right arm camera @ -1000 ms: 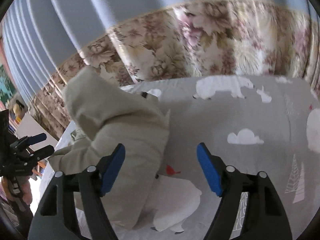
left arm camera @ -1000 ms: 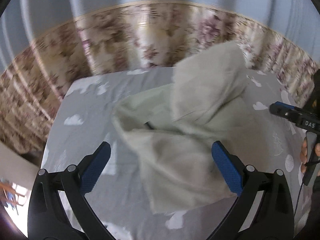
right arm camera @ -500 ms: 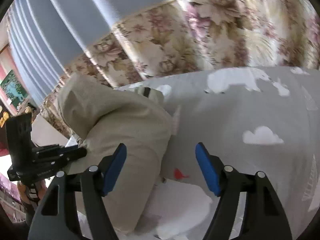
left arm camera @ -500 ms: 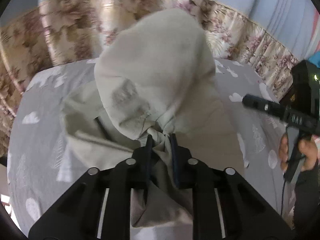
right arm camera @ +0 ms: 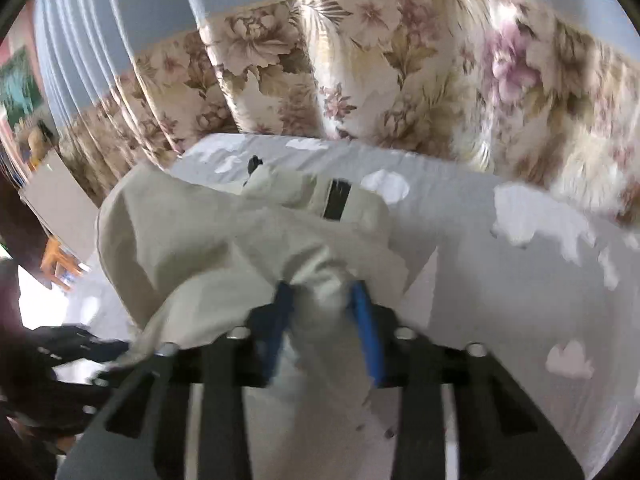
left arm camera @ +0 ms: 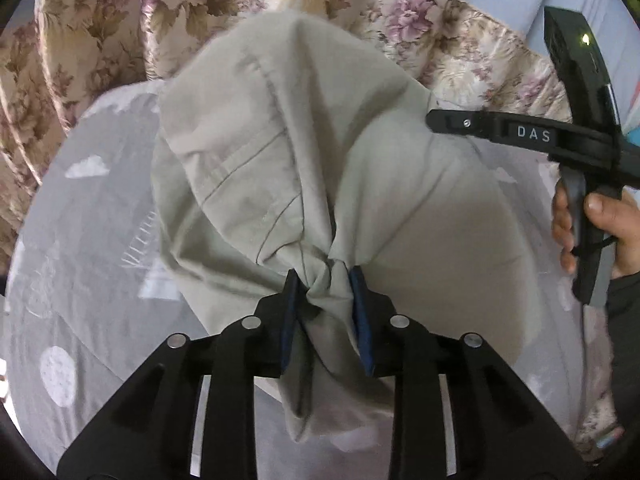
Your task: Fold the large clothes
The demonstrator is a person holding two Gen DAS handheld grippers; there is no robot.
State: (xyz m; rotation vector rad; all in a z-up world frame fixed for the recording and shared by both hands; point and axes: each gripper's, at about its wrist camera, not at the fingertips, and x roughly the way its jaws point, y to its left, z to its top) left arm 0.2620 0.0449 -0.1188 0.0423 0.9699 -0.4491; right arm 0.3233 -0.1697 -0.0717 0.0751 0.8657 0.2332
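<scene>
The left gripper (left arm camera: 326, 280) is pinched tight on a bunched fold of the beige garment (left arm camera: 256, 152), its blue pads (left arm camera: 289, 320) pressing the cloth from both sides so that creases fan out from the grip. From that point the garment billows up and away in a rounded mass, with stitched seams running across its left half, and a loose tail of cloth hangs down between the gripper's black arms. The garment sits over a bed covered by a grey sheet (left arm camera: 88, 216) printed with white clouds and other shapes. In the left wrist view the right gripper (left arm camera: 496, 130) reaches in from the right edge against the cloth, held by the person's hand (left arm camera: 600, 224); whether it is clamped cannot be told from that view. The right wrist view, which is blurred, shows the right gripper (right arm camera: 322, 294) closed on another gathered part of the same garment (right arm camera: 192, 240), the cloth squeezed between its blue pads (right arm camera: 366, 320). Beyond that grip the garment spreads in a crumpled heap across the sheet (right arm camera: 500, 280), and a dark rectangular patch (right arm camera: 337, 199) shows near its far edge. A floral curtain (right arm camera: 360, 80) hangs behind the bed, with pale blue drapery (right arm camera: 120, 20) above it.
</scene>
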